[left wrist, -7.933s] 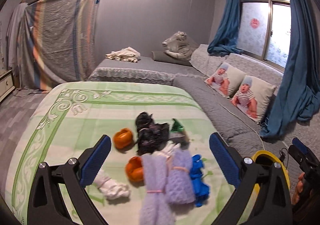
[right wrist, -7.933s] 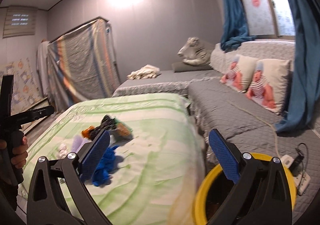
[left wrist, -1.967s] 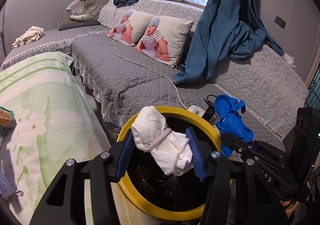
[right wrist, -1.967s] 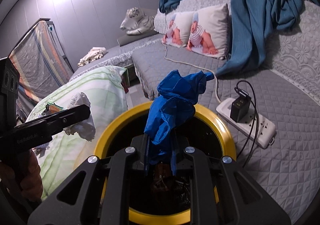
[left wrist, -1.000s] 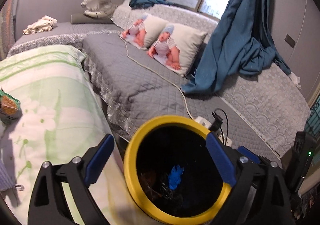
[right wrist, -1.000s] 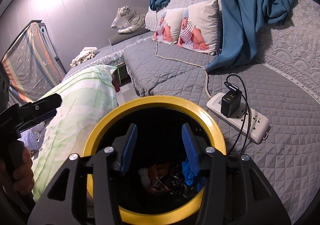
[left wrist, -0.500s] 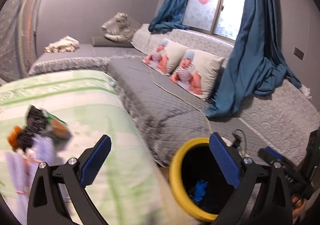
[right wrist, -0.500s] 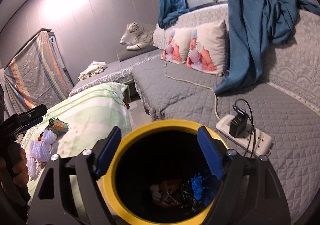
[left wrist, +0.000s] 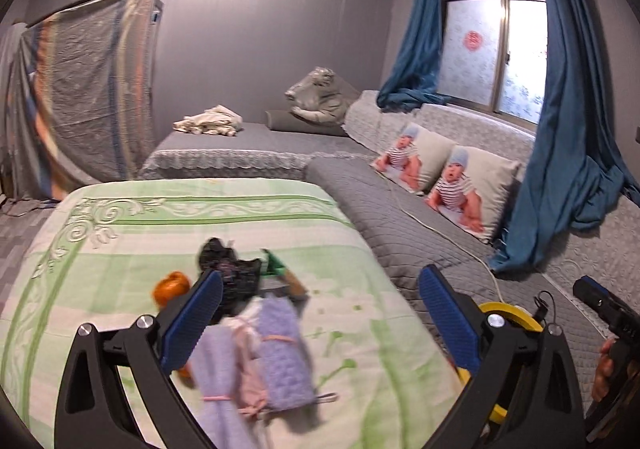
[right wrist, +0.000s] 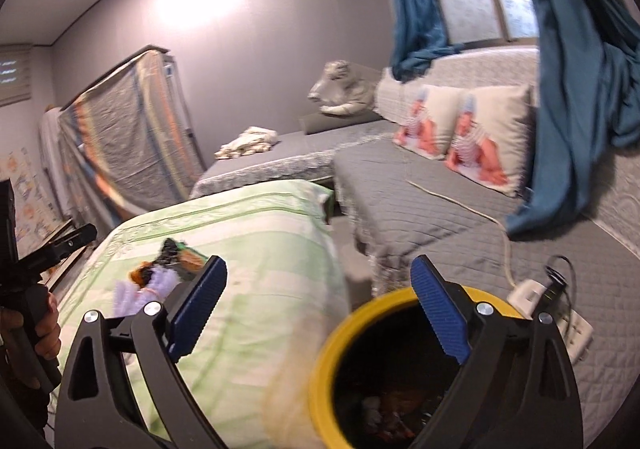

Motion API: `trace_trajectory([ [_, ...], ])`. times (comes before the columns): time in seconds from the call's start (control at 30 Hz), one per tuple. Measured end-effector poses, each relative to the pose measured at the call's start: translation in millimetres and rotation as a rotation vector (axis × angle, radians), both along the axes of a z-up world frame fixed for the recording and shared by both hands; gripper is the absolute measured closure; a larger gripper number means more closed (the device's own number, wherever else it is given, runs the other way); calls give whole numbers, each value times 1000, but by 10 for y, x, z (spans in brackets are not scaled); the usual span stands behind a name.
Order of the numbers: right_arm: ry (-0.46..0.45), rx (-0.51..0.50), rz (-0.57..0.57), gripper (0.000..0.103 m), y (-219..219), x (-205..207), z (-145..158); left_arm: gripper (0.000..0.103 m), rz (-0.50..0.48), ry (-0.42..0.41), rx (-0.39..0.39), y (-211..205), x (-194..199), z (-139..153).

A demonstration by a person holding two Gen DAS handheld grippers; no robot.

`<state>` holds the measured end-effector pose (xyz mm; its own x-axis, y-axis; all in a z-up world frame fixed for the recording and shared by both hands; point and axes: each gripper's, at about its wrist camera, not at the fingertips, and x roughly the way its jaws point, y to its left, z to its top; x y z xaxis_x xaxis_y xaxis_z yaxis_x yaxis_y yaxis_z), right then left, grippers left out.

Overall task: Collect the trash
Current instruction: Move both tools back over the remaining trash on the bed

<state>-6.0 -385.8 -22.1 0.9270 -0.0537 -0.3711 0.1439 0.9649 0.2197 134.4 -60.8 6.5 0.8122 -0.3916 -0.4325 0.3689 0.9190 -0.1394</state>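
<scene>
On the green-and-white bed cover (left wrist: 120, 257) a small heap of trash lies near the middle: two pale purple cloth rolls (left wrist: 280, 353) nearest the camera, a crumpled black bag (left wrist: 228, 269) behind them, an orange lump (left wrist: 172, 287) to its left, and a green-edged wrapper (left wrist: 280, 273) to its right. Edges of the heap are motion-blurred.

Left claw (left wrist: 320, 325) — jaws spread wide, nothing between the blue pads (left wrist: 196, 317); it hangs above the bed with the purple rolls framed between the fingers but not touched.

Right claw (right wrist: 320, 313) — jaws have just been opening and now stand wide, nothing between them. It sits above the yellow-rimmed bin (right wrist: 332, 345), whose dark inside shows scraps at the bottom; colours there are too dim to sort.

Bin stands on the floor just beside the bed's right edge, between the bed and the grey quilted couch (left wrist: 400, 209). In the left view only a slice of its yellow rim (left wrist: 516, 319) shows behind the right-hand finger.

A white power strip (right wrist: 568, 325) with a plugged charger lies on the couch near the bin. A person's hand (right wrist: 36, 333) grips the left handle at the right view's edge.
</scene>
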Motion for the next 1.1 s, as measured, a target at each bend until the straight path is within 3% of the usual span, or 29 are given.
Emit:
trace_trajectory([
  [0.17, -2, -30, 83, 12, 379, 233, 91, 8, 80, -3, 6, 490, -56, -31],
  [0.5, 66, -15, 260, 12, 1030, 790, -1, 8, 135, 49, -27, 1068, -305, -334],
  [0.77, 157, 6, 383, 12, 1491, 1215, -261, 8, 120, 56, 32, 1060, -433, -650],
  [1.1, 318, 33, 513, 12, 1870, 1711, -658, 8, 60, 187, 59, 899, -177, -1038],
])
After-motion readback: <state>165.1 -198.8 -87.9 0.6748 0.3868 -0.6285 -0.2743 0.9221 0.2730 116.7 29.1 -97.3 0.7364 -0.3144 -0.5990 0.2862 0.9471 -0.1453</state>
